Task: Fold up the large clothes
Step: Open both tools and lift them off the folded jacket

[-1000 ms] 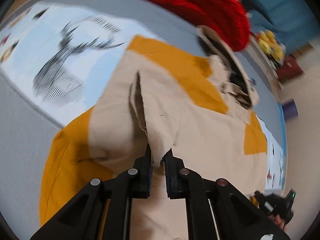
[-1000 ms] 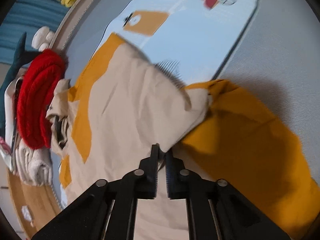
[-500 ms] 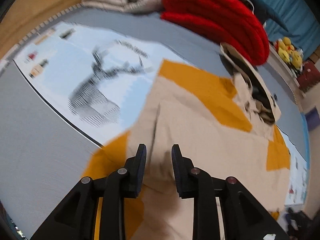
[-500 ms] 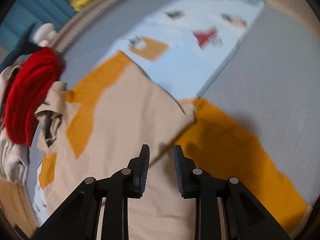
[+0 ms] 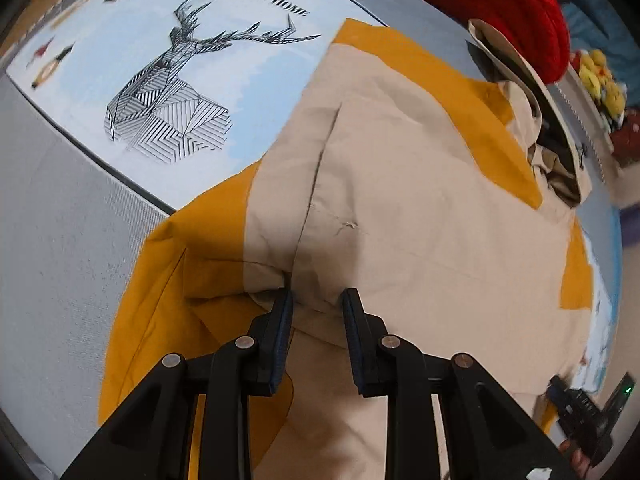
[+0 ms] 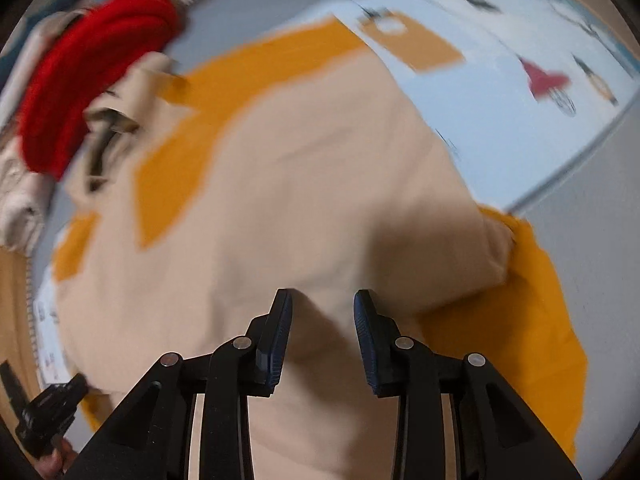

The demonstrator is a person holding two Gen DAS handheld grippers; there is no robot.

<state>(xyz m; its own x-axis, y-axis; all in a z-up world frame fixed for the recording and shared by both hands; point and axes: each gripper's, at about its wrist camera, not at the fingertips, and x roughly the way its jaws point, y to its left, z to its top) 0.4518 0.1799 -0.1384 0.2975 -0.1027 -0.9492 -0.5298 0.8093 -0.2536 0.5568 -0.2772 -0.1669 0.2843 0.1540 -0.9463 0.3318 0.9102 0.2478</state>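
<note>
A large beige and mustard-yellow jacket (image 5: 420, 184) lies spread on the grey surface, its lower half folded up over the body. In the right wrist view the jacket (image 6: 320, 200) looks blurred. My left gripper (image 5: 317, 300) is open, its fingertips at the folded beige edge beside a yellow sleeve (image 5: 192, 264). My right gripper (image 6: 323, 300) is open and empty just above the beige cloth, with the other yellow sleeve (image 6: 520, 320) to its right.
A light blue printed mat with a deer drawing (image 5: 168, 92) lies under the jacket on the grey surface (image 5: 60, 240). A red knit garment (image 5: 500, 4) and pale folded clothes (image 6: 20, 184) lie beyond the collar. Yellow plush toys (image 5: 604, 76) sit far right.
Both grippers held the jacket's hem one second ago, laid it over the body and let go. Both jaws have opened wider since.
</note>
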